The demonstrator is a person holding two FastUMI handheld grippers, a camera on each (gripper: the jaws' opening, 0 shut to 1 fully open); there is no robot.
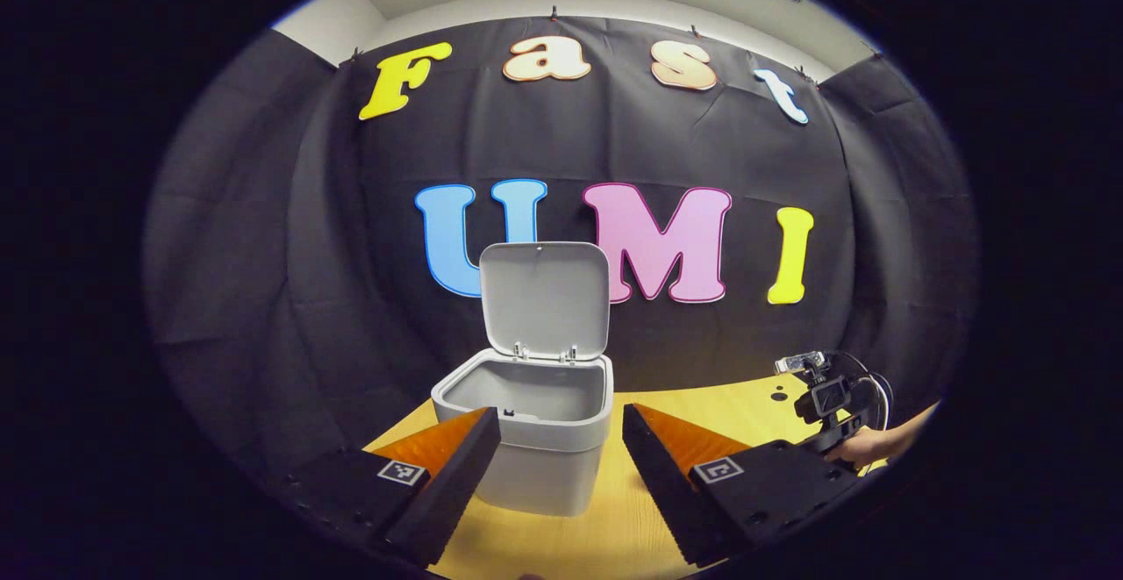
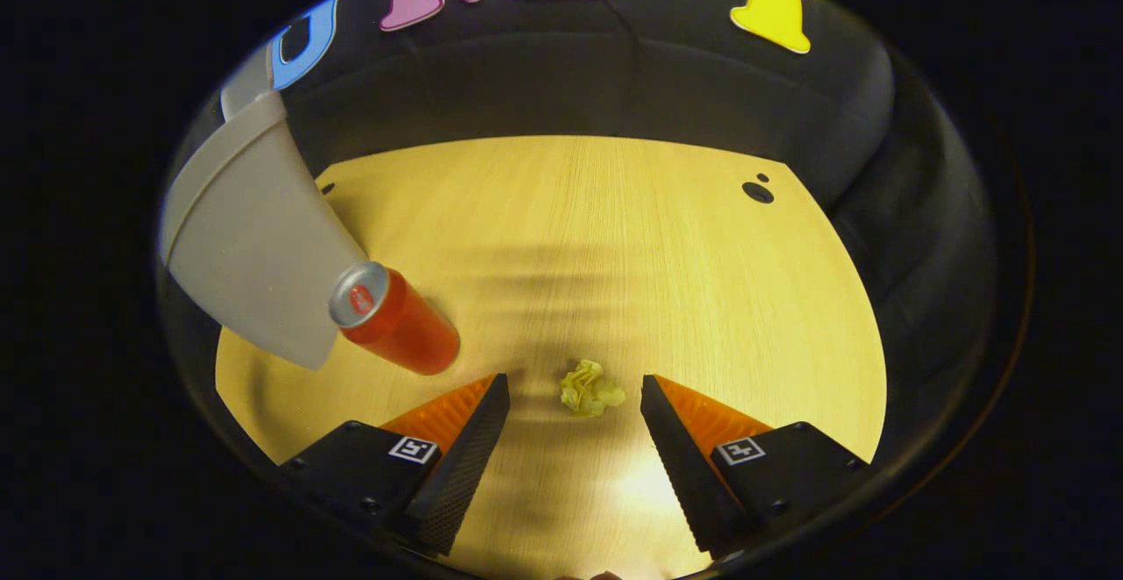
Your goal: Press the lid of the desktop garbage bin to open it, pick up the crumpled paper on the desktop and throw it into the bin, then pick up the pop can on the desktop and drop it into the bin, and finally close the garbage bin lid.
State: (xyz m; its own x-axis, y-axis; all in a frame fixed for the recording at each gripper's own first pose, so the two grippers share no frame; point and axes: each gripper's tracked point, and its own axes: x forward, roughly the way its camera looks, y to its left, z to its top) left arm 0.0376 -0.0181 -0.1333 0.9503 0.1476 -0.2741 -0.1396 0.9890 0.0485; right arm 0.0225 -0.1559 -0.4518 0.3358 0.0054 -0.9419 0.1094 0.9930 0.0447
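Observation:
The grey desktop bin [image 1: 535,440] stands on the wooden table with its lid [image 1: 544,301] swung up and its inside bare. My left gripper [image 1: 561,426] is open, its fingers flanking the bin's front. The right gripper [image 1: 829,409] shows at the far right, held by a hand. In the right gripper view, my right gripper [image 2: 575,391] is open, pointing down at the crumpled yellowish paper [image 2: 590,389], which lies on the table between the fingertips, untouched. A red pop can [image 2: 395,318] stands upright left of it, next to the bin's wall [image 2: 254,247].
The wooden tabletop [image 2: 632,247] stretches behind the paper, with two small dark holes [image 2: 756,191] near its far right corner. Black cloth walls close the booth behind and beside the table.

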